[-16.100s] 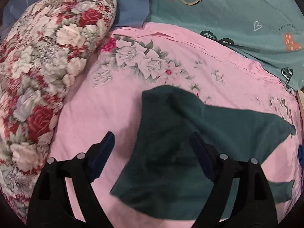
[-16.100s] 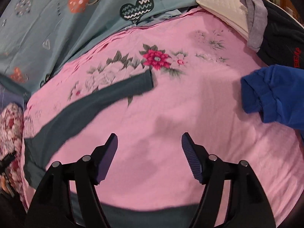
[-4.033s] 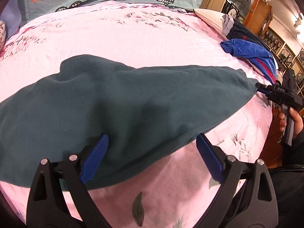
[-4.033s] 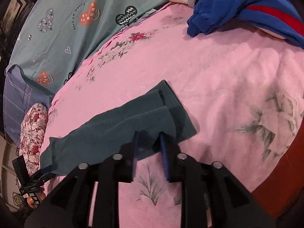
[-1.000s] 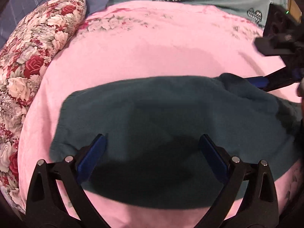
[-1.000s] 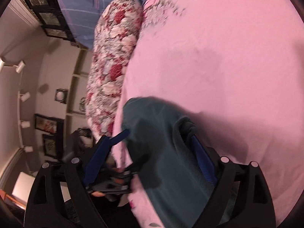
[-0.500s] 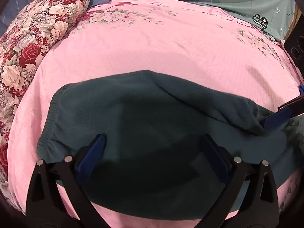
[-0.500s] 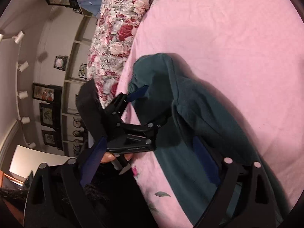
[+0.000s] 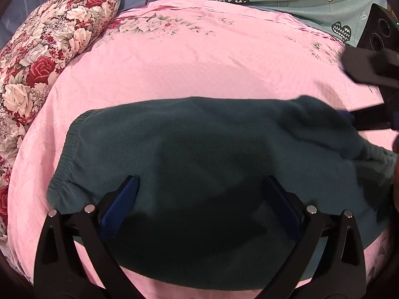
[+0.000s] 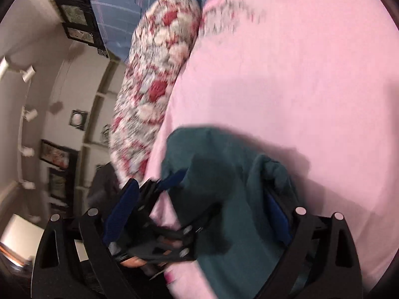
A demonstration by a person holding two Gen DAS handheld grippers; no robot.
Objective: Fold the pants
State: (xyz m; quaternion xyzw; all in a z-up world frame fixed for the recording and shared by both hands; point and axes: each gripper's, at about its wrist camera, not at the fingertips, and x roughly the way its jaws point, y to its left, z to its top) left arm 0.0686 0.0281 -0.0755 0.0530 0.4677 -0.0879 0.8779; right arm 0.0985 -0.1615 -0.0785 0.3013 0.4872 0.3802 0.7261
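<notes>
Your left gripper [image 9: 199, 199] is wide open: the two blue pads [image 9: 119, 209] stand far apart, pointing forward and a little down, and nothing is between them. Your right gripper [image 10: 199, 214] is also spread wide, its blue pads [image 10: 122, 209] well separated, and its view is rolled strongly to one side and blurred. In the left wrist view the right gripper [image 9: 369, 117] comes in from the right edge as a dark, blurred shape. In the right wrist view the left gripper [image 10: 172, 179] shows between the right fingers, with a part of your hand [image 10: 134, 261] under it.
</notes>
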